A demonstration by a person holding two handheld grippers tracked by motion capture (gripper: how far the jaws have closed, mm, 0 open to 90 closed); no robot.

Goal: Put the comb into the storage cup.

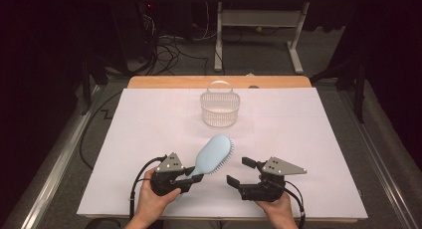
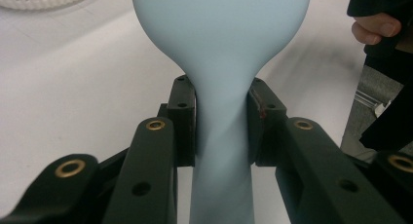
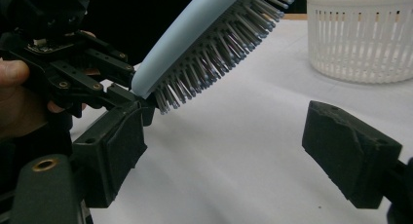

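Left gripper [image 1: 191, 181] clamped on the narrow handle of the pale blue plastic hairbrush [image 1: 213, 153], held above the white table cover [image 1: 149, 134], long axis running from the handle near the person up and away toward the far right, head pointing at the basket, bristles turned to the right side. Right gripper [image 1: 239, 171] just beside the bristles, jaws wide apart, nothing between them. Farther off, white slotted plastic basket [image 1: 220, 108] with arched handle, upright, well apart from the brush, inside looking bare.

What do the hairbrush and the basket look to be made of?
Hairbrush: likely plastic, with a smooth matte pale-blue back and handle showing soft, even shading; thin grey bristles with paler tips, probably plastic too. Basket: white, probably moulded plastic, with thin slatted walls you can see through.
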